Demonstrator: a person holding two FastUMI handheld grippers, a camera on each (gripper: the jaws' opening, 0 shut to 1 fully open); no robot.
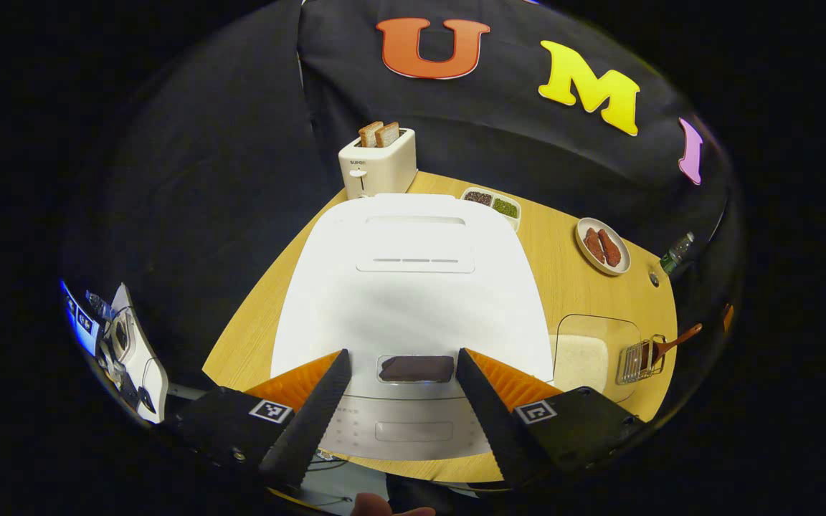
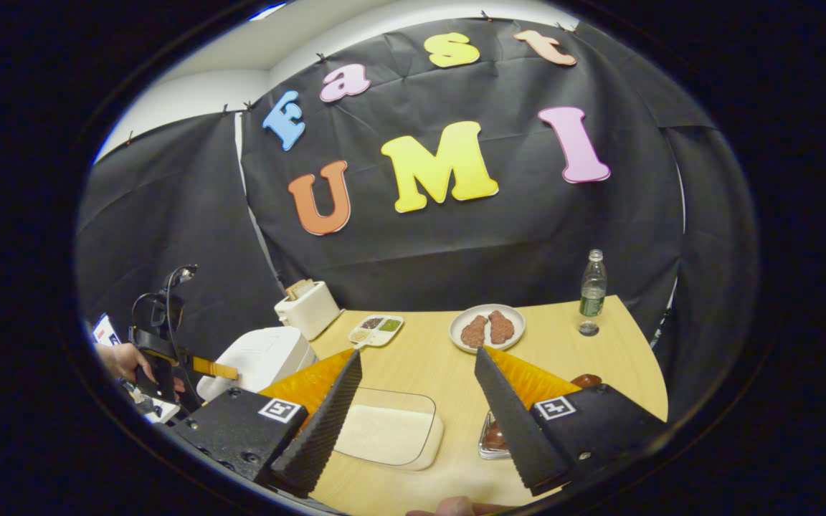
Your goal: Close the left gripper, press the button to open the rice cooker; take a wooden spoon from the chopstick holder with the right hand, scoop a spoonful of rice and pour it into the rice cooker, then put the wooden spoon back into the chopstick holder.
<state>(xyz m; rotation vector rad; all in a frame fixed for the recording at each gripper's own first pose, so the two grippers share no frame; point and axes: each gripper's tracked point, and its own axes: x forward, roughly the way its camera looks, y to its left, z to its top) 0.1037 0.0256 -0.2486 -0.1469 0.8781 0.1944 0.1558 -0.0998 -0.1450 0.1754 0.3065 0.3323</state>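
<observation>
Left gripper (image 1: pixel 401 373): jaws spread wide, empty, above the closed white rice cooker (image 1: pixel 413 287) on the round wooden table (image 1: pixel 571 287). Right gripper (image 2: pixel 418 387): jaws apart, empty, above the clear rice container (image 2: pixel 388 433) (lidless). Wooden spoon (image 1: pixel 675 342): standing in the wire chopstick holder (image 1: pixel 639 362), right of the cooker. 2 toast slices (image 1: pixel 378 134) in the white toaster (image 1: pixel 377 168) behind.

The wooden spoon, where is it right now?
In the left gripper view, the wooden spoon stands in the chopstick holder at the table's right edge, just right of the clear rice container.
</observation>
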